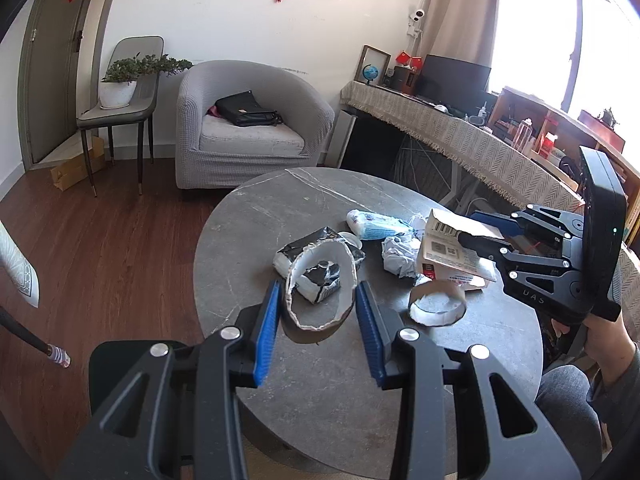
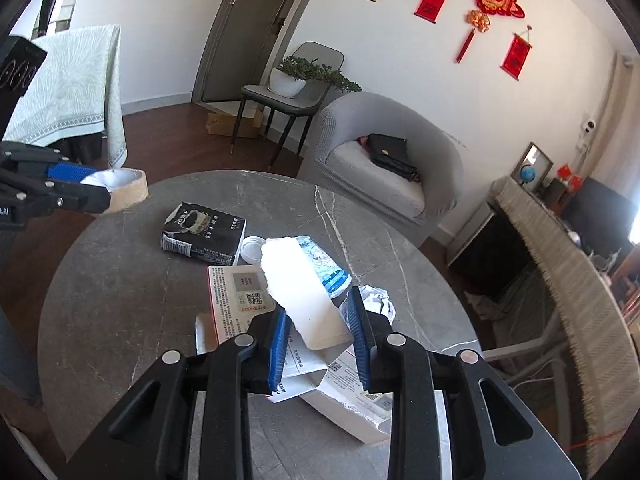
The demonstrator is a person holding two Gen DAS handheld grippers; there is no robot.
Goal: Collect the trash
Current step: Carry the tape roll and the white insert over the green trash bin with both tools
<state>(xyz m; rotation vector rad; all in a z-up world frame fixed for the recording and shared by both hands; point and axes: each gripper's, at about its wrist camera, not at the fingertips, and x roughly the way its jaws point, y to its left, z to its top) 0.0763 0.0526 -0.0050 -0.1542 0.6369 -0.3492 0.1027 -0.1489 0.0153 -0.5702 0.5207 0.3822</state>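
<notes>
My left gripper [image 1: 318, 286] is shut on a cardboard tape ring [image 1: 348, 268], brown outside and white inside, and holds it above the round grey table [image 1: 260, 220]. In the right wrist view that left gripper [image 2: 98, 186] and the ring [image 2: 128, 188] hang over the table's left edge. My right gripper [image 2: 318, 308] is shut on the torn flap [image 2: 304, 288] of a white printed carton [image 2: 240, 296]. The left wrist view shows this right gripper [image 1: 470, 228] with the carton [image 1: 444, 252] tilted up. A second ring [image 1: 438, 304] lies flat on the table.
On the table lie a black packet [image 2: 204, 232], a blue-and-white wrapper [image 1: 376, 226], crumpled paper [image 1: 400, 256] and a white lid [image 2: 252, 248]. A grey armchair [image 1: 248, 120] stands behind it. A cloth-covered desk [image 1: 480, 140] runs along the right. A person's hand [image 1: 604, 340] holds the right gripper.
</notes>
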